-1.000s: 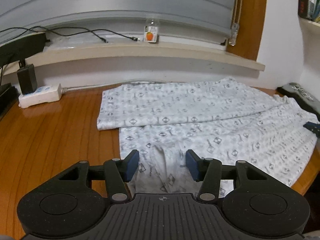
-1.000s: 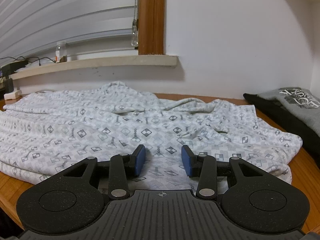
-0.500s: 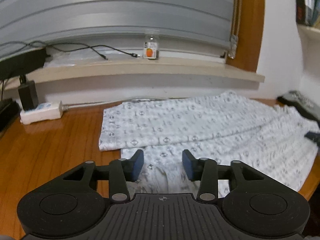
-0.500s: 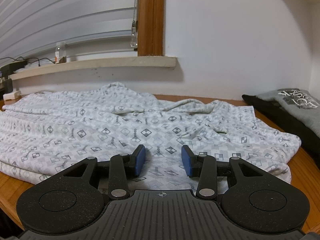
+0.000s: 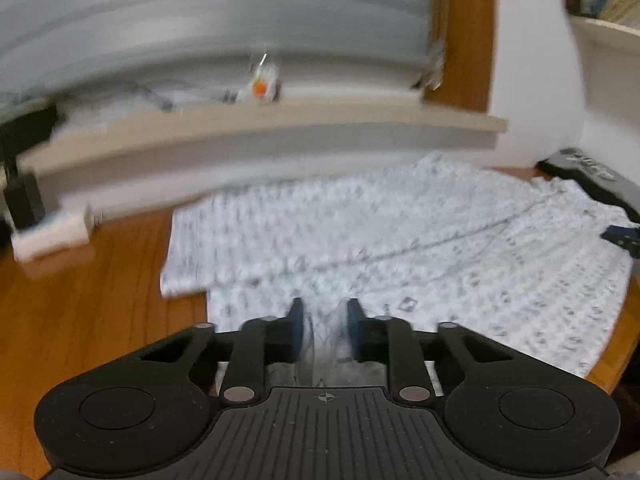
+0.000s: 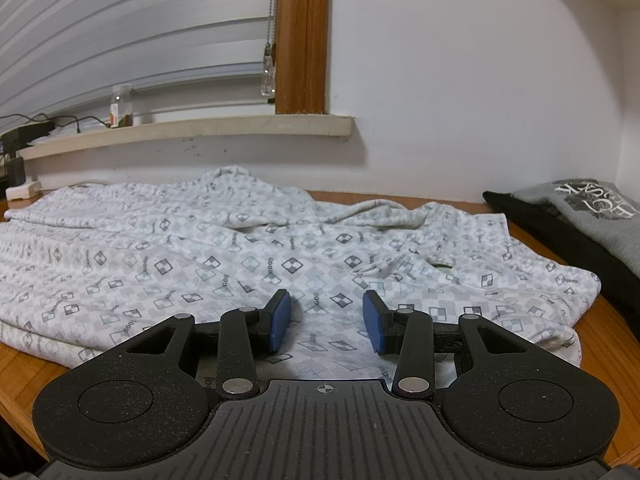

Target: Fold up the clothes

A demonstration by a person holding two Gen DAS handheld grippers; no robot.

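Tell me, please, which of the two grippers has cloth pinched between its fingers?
The left gripper: a ridge of the white patterned garment stands bunched between its nearly closed fingers. The right gripper stays wide open above flat fabric, gripping nothing.

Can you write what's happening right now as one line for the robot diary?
left gripper: pinching fold of patterned garment | right gripper: open over garment | view: left blurry

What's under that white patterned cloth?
The wooden table shows around the patterned garment, so the cloth lies on it. A second layer of the same cloth peeks out at its left edge. Anything else beneath is covered.
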